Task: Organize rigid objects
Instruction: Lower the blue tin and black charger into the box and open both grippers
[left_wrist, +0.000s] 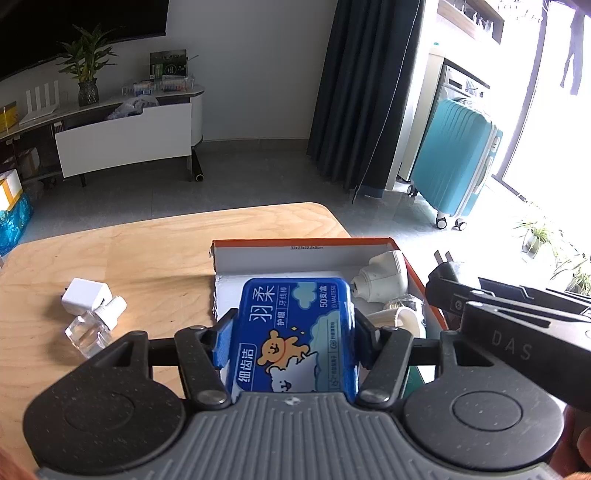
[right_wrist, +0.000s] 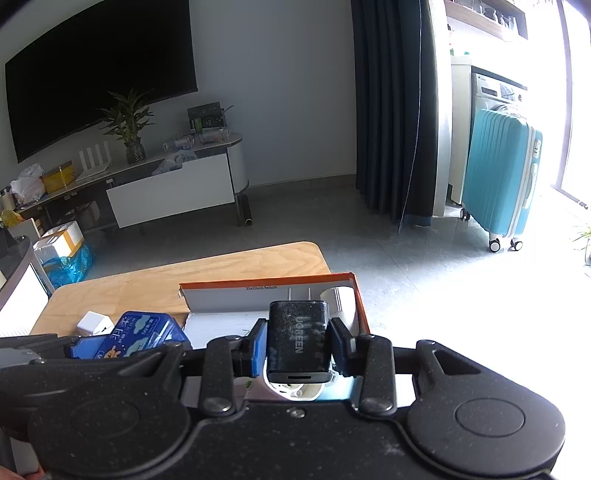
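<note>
My left gripper (left_wrist: 293, 338) is shut on a blue floss-pick box (left_wrist: 293, 332) with a cartoon bear, held above the orange-rimmed cardboard box (left_wrist: 303, 242). That blue box also shows at the lower left of the right wrist view (right_wrist: 144, 334). My right gripper (right_wrist: 298, 341) is shut on a black charger (right_wrist: 298, 338) with its prongs pointing forward over the same cardboard box (right_wrist: 266, 278). The charger's prongs appear at the right of the left wrist view (left_wrist: 443, 264). A white plug adapter (left_wrist: 384, 278) and other white items lie inside the box.
On the wooden table (left_wrist: 147, 251), left of the box, lie a white cube charger (left_wrist: 85, 295) and a small clear bottle with a white cap (left_wrist: 92, 326). Beyond the table are a TV stand (left_wrist: 125, 136), a dark curtain and a teal suitcase (left_wrist: 454, 162).
</note>
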